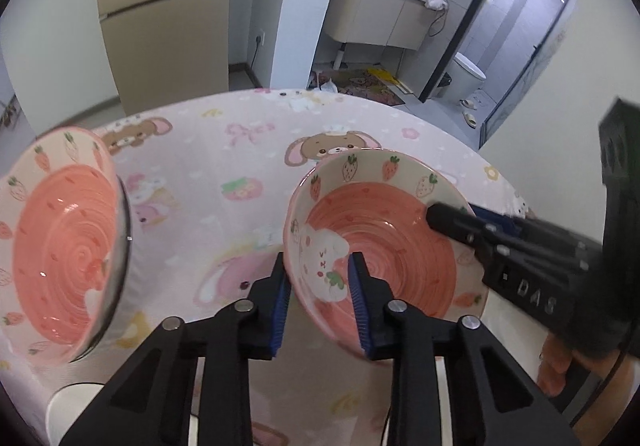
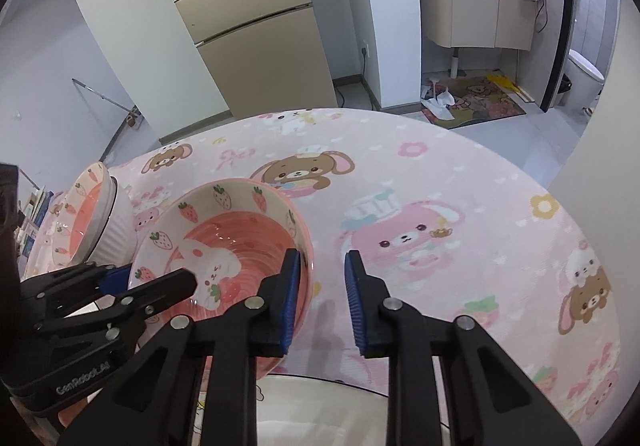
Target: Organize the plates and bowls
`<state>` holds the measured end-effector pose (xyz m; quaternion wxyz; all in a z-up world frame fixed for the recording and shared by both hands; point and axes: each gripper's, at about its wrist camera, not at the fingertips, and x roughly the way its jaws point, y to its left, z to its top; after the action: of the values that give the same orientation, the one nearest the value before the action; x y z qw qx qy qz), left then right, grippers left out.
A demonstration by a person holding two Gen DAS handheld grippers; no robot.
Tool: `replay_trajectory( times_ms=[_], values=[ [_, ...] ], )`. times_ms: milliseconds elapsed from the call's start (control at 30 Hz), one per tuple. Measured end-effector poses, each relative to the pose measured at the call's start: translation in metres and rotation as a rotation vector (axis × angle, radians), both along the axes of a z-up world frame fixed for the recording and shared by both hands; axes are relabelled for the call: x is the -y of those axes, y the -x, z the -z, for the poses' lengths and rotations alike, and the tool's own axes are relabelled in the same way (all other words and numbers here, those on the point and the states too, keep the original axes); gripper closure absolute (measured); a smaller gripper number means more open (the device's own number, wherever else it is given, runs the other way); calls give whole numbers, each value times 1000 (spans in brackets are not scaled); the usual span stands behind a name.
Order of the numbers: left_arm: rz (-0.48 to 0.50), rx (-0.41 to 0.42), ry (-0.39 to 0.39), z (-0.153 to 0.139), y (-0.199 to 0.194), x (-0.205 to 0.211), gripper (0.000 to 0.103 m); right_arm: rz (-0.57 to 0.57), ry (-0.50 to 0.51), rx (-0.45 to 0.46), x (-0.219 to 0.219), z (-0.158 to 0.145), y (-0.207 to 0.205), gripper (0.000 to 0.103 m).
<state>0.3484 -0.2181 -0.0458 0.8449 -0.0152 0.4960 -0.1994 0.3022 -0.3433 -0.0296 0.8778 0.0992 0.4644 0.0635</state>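
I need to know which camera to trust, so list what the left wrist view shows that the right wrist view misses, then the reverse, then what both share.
Only the left wrist view: a white rounded object at the bottom left.
Only the right wrist view: the ribbed white dish holding the second bowl.
Both: the strawberry bowl, the left gripper and right gripper each straddling its rim, and the pink tablecloth.
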Motion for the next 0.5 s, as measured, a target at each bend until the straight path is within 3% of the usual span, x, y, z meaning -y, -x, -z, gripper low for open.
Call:
replay_trajectory(
  times_ms=[100, 200, 333, 500],
  values=[
    [-1, -3, -44, 4, -4, 8, 74, -6, -31, -10, 0, 5, -2, 82],
    [-1, -12, -78, 11, -6, 12, 82, -14, -42, -34, -3, 14, -6, 82],
    [-13, -48, -27, 16, -11, 4, 87, -33, -67, -65, -10, 25, -12, 82],
    [-11, -31, -27, 15, -10, 4, 88, -42, -67, -56, -15, 26, -11, 88]
  ],
)
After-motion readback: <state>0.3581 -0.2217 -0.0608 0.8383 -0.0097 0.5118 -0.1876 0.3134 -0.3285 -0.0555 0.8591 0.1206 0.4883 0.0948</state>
